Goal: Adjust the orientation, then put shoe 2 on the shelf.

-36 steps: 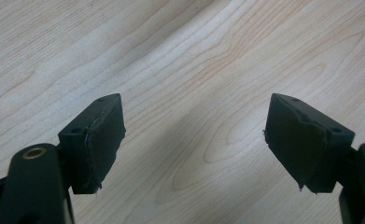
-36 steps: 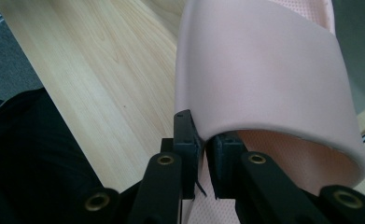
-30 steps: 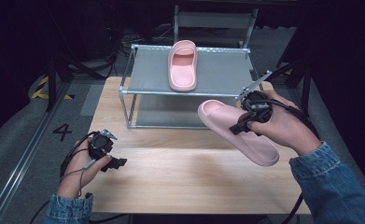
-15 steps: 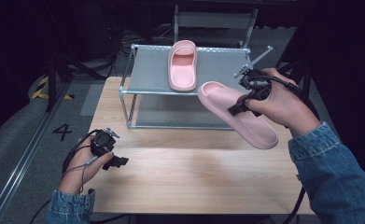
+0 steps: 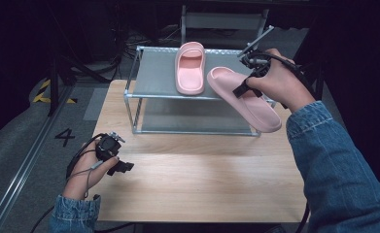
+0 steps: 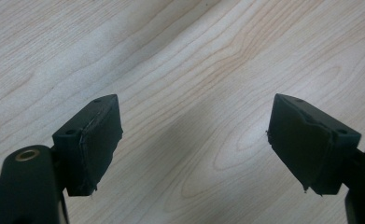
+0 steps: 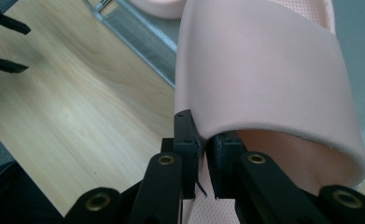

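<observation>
**High view: pink slipper hanging over the rack**

High view is showing the right gripper (image 5: 242, 87) pinching a pink slipper (image 5: 243, 99) by its strap edge, tilted in the air above the metal rack (image 5: 151, 80), beside a second slipper (image 5: 190, 65) lying there. The left gripper (image 5: 122, 167) is resting wide apart, holding nothing, over the pale wooden counter (image 5: 202, 179); dark room surrounding.

Lighting was pretty uneven: the pale wooden table (image 5: 197, 179) sat under bright overhead light while everything around it dropped into near black. The grey metal two-tier rack (image 5: 153, 80) threw a soft shadow underneath. In the left gripper view the wood grain was sharp, with one dim diagonal shadow between the jaws. In the right gripper view the pink foam slipper (image 7: 264, 70) looked soft, slightly washed out, and the black jaws up close were blurry.
</observation>
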The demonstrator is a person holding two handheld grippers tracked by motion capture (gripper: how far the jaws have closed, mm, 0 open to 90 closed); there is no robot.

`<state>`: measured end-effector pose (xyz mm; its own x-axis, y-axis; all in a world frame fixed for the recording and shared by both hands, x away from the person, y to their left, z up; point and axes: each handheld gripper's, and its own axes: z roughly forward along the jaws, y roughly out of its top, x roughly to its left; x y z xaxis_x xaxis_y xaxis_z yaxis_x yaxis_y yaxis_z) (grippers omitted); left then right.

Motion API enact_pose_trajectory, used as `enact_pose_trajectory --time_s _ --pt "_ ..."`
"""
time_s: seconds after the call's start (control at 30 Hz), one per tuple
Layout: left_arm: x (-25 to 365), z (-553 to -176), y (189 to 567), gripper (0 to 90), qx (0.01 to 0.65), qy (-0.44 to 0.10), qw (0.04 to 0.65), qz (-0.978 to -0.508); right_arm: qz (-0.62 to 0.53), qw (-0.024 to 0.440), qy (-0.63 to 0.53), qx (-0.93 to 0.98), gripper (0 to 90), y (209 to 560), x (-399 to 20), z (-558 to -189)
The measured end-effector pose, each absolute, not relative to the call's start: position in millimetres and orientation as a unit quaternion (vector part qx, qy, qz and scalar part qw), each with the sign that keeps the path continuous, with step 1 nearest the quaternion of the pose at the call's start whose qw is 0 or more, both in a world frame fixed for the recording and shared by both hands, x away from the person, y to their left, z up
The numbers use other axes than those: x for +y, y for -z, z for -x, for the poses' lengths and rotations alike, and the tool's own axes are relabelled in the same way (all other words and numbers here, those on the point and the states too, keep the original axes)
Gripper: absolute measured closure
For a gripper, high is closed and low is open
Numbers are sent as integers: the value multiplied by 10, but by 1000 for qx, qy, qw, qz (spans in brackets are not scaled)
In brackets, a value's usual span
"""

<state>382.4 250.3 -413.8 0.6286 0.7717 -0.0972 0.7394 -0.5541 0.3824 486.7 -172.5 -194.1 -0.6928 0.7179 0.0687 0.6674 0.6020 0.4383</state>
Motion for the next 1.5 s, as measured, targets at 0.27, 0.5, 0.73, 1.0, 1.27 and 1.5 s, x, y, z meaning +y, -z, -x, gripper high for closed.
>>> enact_pose_trajectory --time_s 0.27,0.5,0.73,1.0,1.27,1.5 --pt "2518 -3806 4129 182 427 -36 206 -880 -414 62 -205 885 833 1966 -1677 -5112" --pt "2524 -3814 4152 183 425 -35 206 -881 -446 67 -211 867 832 2064 -1671 -5342" --pt "2531 -3824 4159 182 421 -36 202 -883 -446 67 -212 867 830 2155 -1611 -5373" --pt "2527 -3818 4165 182 423 -32 203 -882 -433 83 -239 865 691 2143 -1666 -5269" --pt "2521 -3804 4165 182 422 -34 200 -884 -422 94 -274 859 653 2078 -1863 -4982" --pt "2511 -3803 4154 182 421 -36 200 -884 -417 92 -272 862 677 2015 -2087 -4688"
